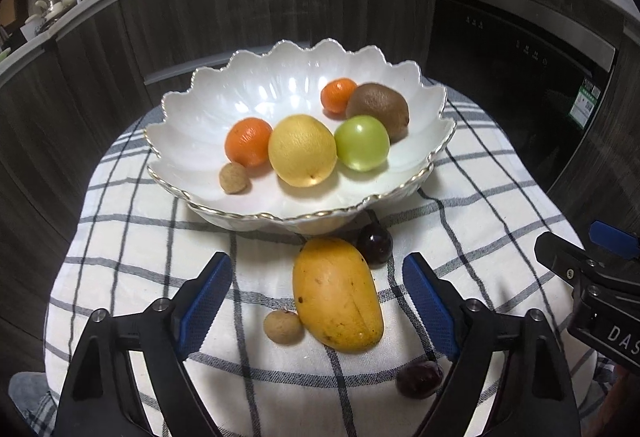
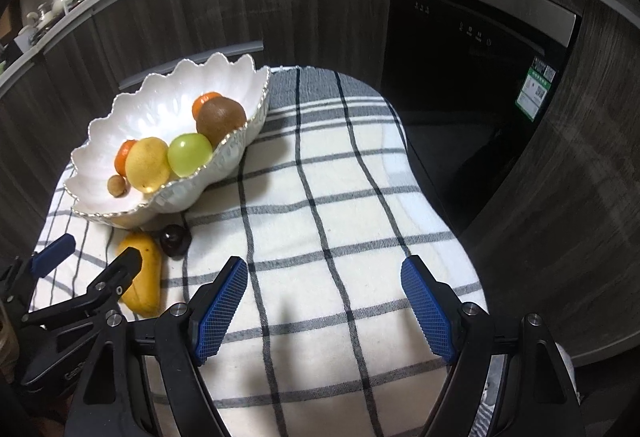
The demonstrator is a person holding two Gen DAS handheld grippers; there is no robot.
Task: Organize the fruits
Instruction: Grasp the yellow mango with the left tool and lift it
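Note:
A white scalloped bowl (image 1: 192,157) (image 2: 100,165) holds two oranges (image 1: 248,141), a yellow lemon (image 1: 302,151), a green apple (image 1: 362,143), a kiwi (image 1: 378,109) and a small brown longan (image 1: 234,177). On the checked cloth in front of it lie a yellow mango (image 1: 336,295) (image 2: 146,277), a second longan (image 1: 282,325), a dark plum (image 1: 375,243) (image 2: 175,239) and another dark plum (image 1: 420,379). My left gripper (image 1: 318,301) is open, its jaws either side of the mango. My right gripper (image 2: 324,303) is open and empty over bare cloth.
The fruit sits on a small table covered by a white cloth with dark checks (image 2: 320,197). Dark wood cabinets (image 1: 240,9) and a black built-in appliance (image 2: 472,77) stand close behind. The right gripper's body (image 1: 600,289) shows at the right edge of the left wrist view.

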